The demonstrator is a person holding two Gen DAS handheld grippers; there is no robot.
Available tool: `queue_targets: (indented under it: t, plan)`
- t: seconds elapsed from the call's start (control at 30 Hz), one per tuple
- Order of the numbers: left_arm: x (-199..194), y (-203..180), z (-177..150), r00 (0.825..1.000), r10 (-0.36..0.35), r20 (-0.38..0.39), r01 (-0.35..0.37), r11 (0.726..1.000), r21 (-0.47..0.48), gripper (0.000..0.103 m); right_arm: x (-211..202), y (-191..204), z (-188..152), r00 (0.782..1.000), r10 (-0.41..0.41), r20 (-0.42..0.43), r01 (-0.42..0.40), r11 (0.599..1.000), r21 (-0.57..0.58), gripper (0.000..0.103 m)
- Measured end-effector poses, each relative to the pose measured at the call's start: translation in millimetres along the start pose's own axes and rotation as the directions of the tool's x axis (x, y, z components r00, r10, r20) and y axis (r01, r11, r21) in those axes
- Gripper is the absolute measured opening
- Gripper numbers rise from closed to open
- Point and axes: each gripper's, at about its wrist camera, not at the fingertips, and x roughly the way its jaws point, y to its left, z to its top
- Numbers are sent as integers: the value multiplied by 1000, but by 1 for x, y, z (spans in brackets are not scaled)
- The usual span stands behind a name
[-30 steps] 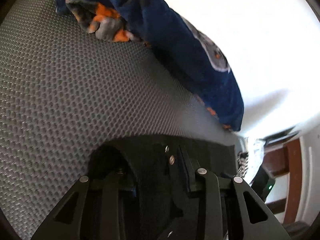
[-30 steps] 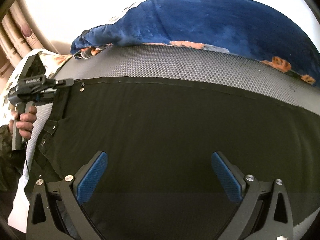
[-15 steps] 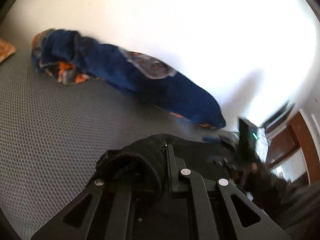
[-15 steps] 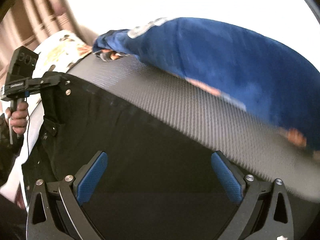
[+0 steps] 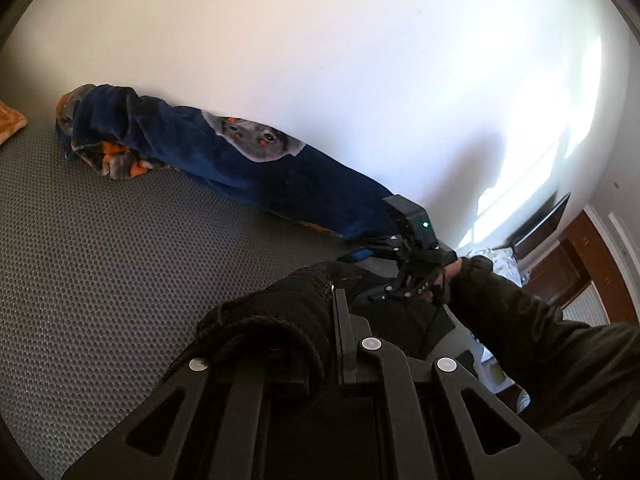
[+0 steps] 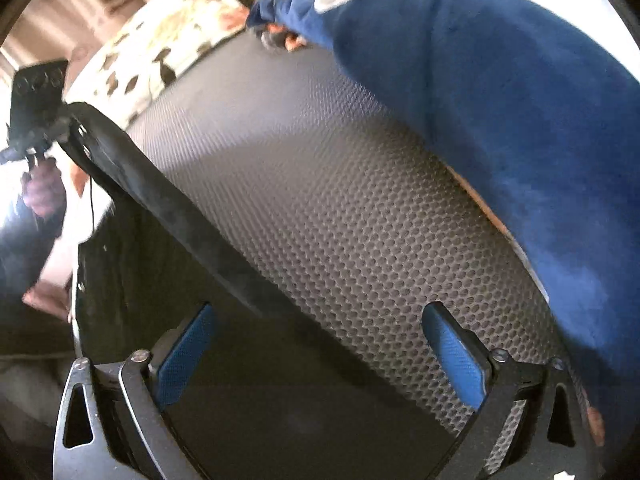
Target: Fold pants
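On the grey honeycomb-mesh mattress [image 5: 120, 280], the black pants [image 6: 168, 208] have been lifted by the clamped left gripper [image 5: 336, 320]; the right gripper [image 6: 316, 356] is held apart, the fold begun.

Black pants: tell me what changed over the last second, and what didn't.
The left gripper, shut on the black pants, has lifted their top edge off the grey mesh mat and pulled it back, baring more mat. The right gripper stays open, gripping nothing, over the lower pants. The blue blanket hasn't moved.
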Motion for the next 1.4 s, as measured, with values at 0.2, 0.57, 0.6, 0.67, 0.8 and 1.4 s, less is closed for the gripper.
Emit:
queue_targets:
  t: [0.2,0.57,0.6,0.67,0.8,1.4]
  plan:
    - [-6,0,-2,1000,11,8,-11,1000,-9,8,1,-6,-14,999,-5,-47,3,999,-36,77]
    - [-1,1,-3,999,45,6,-45,999,-27,8,-27,-41,-62,998,-52,-23,53,997,53,34]
    - [-1,1,-4,999,46,3,-46,999,-29,8,-28,-41,-65,998,-68,-18,68,996,58,29]
    - [1,3,-4,998,58,-3,-58,998,-39,8,-32,-38,-71,994,-106,-6,106,993,60,18]
    - [1,3,-4,994,109,-22,-110,993,-48,8,-47,-28,-83,984,-170,54,164,982,96,11]
    - [-39,-34,-74,960,238,-145,-234,971,44,11,-107,103,-175,915,-349,201,307,928,213,10]
